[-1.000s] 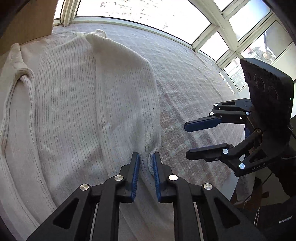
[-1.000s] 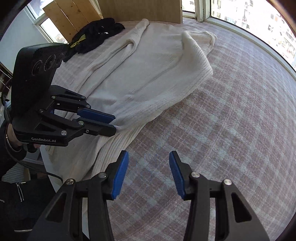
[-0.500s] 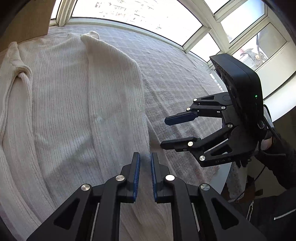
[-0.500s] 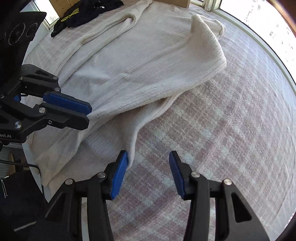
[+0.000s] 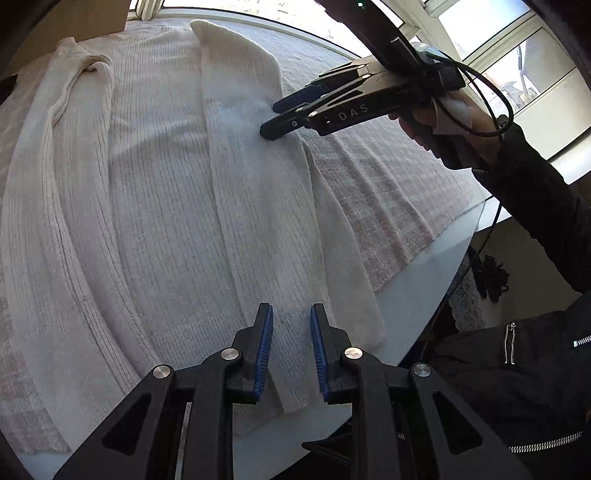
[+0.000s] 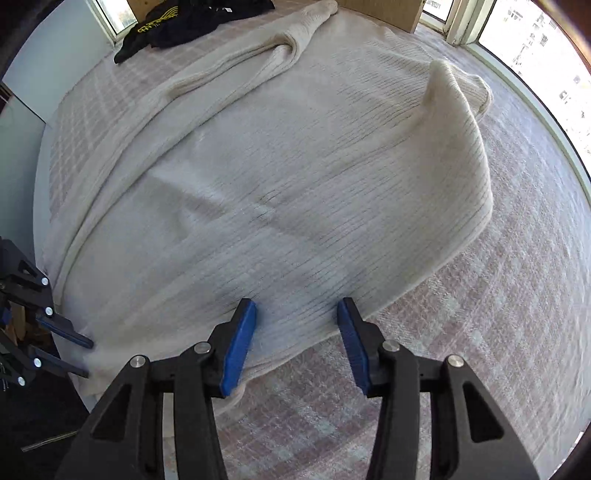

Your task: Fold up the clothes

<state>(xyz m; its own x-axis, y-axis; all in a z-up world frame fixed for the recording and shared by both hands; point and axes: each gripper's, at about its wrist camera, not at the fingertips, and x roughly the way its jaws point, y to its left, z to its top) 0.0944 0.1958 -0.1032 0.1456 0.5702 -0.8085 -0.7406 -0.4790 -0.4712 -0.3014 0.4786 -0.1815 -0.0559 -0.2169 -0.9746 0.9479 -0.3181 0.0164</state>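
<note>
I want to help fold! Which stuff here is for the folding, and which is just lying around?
For the folding:
- cream sweater, spread flat, one side already folded over
- left gripper, open above the hem; its jaws have just been opening
- right gripper, open above the folded side

Just lying around:
- black garment at the far corner
- checked cloth under the sweater

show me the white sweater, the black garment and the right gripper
white sweater (image 6: 295, 177), right wrist view, ribbed body panel.
black garment (image 6: 192, 18), right wrist view, crumpled middle.
right gripper (image 6: 295, 343), right wrist view, midway between its fingertips.
</note>
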